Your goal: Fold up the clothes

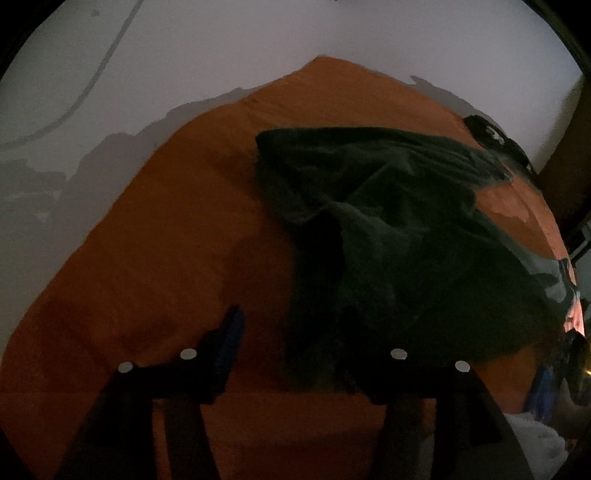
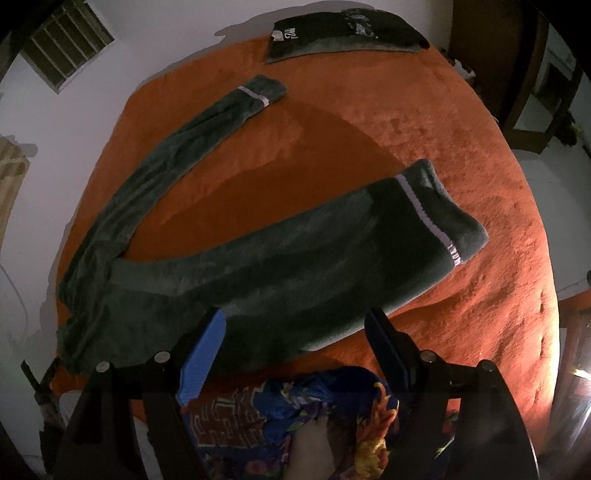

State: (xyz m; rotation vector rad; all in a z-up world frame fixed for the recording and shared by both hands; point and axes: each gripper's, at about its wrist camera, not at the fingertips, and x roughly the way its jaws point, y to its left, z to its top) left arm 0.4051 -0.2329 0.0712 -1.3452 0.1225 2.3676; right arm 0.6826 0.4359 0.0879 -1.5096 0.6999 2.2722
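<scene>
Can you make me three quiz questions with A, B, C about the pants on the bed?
1. Where is the folded black printed shirt?
A. at the far edge of the fuzzy orange blanket
B. on top of the pants
C. on the floor

2. How many pale-striped cuffs show on the dark green fleece pants?
A. one
B. two
C. four

3. How does the right hand-held gripper stand?
A. shut on a cuff
B. shut on the shirt
C. open, holding nothing

Answers: 1 A, it lies beyond both legs. 2 B, one stripe on each leg's end. 3 C, its fingers are wide apart above the pants.
</scene>
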